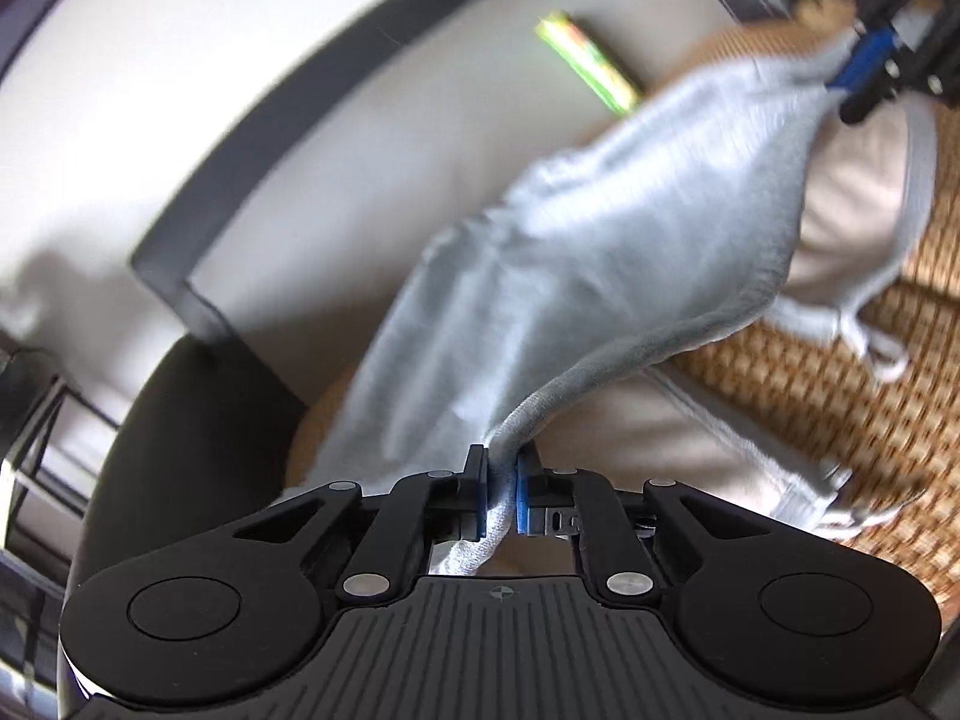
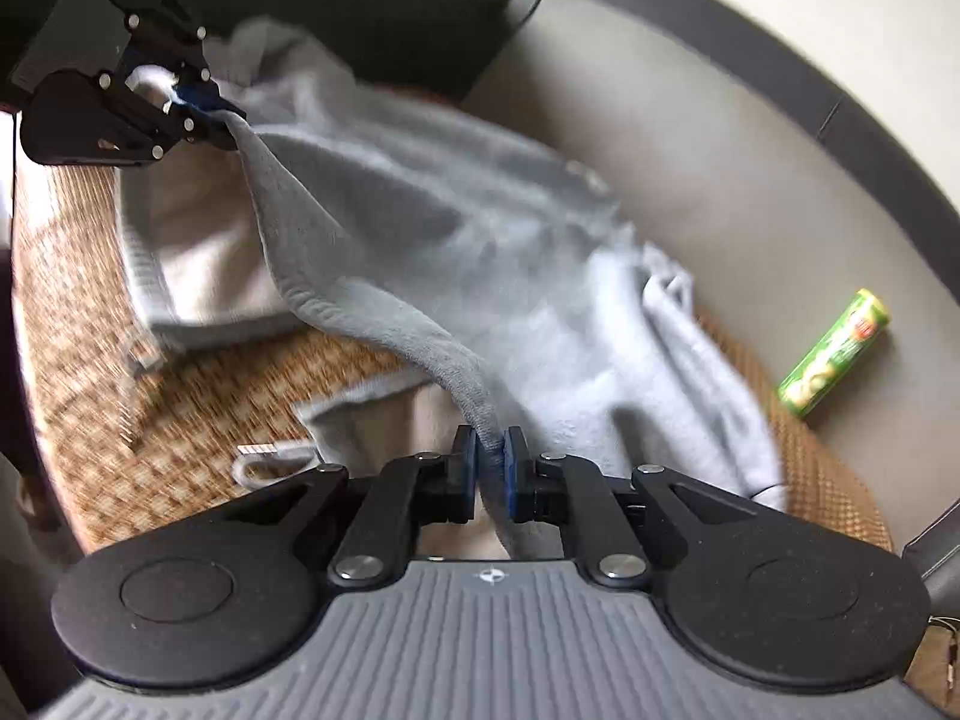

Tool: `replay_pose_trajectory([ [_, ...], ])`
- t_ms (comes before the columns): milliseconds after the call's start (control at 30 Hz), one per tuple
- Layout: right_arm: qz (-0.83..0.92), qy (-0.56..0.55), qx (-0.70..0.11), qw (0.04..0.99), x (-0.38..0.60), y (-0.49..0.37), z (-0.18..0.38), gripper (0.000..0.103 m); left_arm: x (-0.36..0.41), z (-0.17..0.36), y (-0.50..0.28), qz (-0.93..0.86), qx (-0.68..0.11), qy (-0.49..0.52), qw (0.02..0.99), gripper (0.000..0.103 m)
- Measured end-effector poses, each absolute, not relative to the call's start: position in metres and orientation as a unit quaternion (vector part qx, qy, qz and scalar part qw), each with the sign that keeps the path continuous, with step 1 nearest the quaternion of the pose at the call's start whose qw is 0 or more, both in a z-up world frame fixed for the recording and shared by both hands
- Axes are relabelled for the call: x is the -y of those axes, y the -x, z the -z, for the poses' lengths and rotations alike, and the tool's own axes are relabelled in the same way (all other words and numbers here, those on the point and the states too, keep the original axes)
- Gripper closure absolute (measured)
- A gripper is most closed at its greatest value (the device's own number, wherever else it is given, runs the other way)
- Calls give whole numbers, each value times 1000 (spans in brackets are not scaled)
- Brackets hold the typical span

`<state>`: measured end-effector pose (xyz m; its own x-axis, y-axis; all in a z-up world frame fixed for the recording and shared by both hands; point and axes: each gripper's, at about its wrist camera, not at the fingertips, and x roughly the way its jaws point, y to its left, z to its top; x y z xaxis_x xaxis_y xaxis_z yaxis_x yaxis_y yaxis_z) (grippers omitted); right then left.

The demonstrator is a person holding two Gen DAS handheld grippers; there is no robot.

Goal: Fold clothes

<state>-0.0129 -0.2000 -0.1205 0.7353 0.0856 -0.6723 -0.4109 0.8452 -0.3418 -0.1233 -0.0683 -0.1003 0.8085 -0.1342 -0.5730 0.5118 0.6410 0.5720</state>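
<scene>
Each hand-held gripper, left [image 1: 500,480] and right [image 2: 489,461], is clamped on the grey garment's [image 1: 600,228] edge stretched between them above the woven mat [image 2: 180,384].

The left gripper [image 1: 501,498] has its jaws clamped on the edge of a grey garment [image 1: 600,252], which stretches up to the right gripper [image 1: 864,69]. A green roll [image 1: 591,63] lies beyond the garment, woven mat [image 1: 810,372] beneath.

Garment [image 2: 456,228] lies on woven mat [image 2: 198,384], roll [image 2: 834,354] beside.
</scene>
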Motion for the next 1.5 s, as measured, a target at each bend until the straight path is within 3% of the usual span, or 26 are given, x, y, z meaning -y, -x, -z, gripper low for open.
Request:
replay_pose_trajectory([
  [200, -161, 225, -335, 901, 204, 49, 96, 93, 53, 98, 152, 187, -266, -362, 874, 99],
  [367, -178, 227, -388, 875, 193, 55, 146, 92, 60, 151, 160, 184, -313, -383, 849, 96],
  [500, -176, 221, -414, 866, 189, 53, 172, 88, 61, 163, 159, 172, -326, -364, 855, 94],
  [600, -163, 226, -407, 870, 185, 56, 168, 84, 57, 152, 155, 169, -320, -341, 868, 94],
  [700, -157, 204, -373, 891, 176, 65, 152, 73, 54, 138, 151, 165, -311, -318, 880, 94],
  [867, -233, 168, -338, 896, 136, 77, 143, 74, 59, 114, 141, 163, -287, -294, 897, 94],
  [967, -274, 150, -362, 879, 113, 66, 160, 76, 64, 102, 137, 162, -271, -286, 905, 94],
  [1100, -222, 143, -360, 895, 112, 39, 178, 76, 66, 88, 126, 156, -254, -275, 914, 94],
  [1267, -152, 209, -325, 910, 133, 21, 174, 69, 69, 75, 111, 156, -242, -252, 924, 93],
  [1367, -167, 224, -348, 895, 136, 13, 179, 56, 75, 69, 105, 156, -234, -248, 927, 93],
  [1500, -163, 262, -361, 880, 125, 7, 196, 58, 76, 67, 104, 159, -237, -241, 928, 93],
])
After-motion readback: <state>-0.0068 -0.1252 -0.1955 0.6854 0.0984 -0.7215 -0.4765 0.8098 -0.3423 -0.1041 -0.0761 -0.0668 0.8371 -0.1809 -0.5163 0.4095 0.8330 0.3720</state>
